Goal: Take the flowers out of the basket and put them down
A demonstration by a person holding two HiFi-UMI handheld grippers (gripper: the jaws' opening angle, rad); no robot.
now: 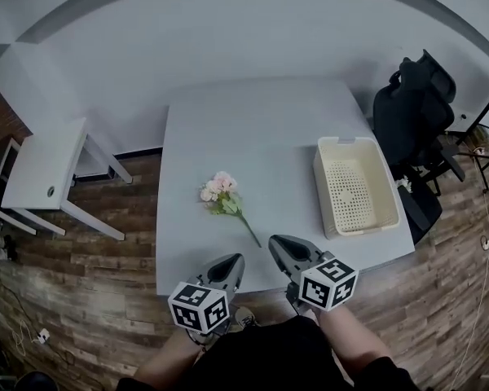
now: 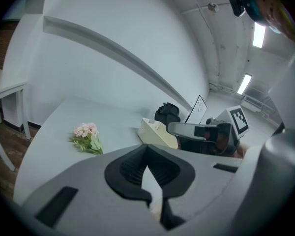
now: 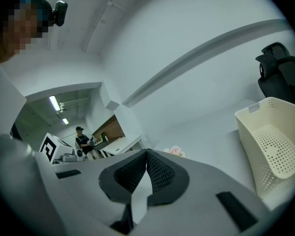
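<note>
The flowers (image 1: pixel 222 192) lie on the desk (image 1: pixel 261 129), at nine o'clock from the empty basket (image 1: pixel 321 184) — the task looks finished. The left tongs (image 1: pixel 232 261) and right tongs (image 1: pixel 279 243) are pressed together, empty — nothing remains but resting.

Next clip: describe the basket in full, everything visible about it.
The basket is a cream, plastic-looking rectangular tub with a perforated floor and what looks like a handle slot at its far end. It stands upright and empty near the right edge of the grey table, touching only the table.
</note>
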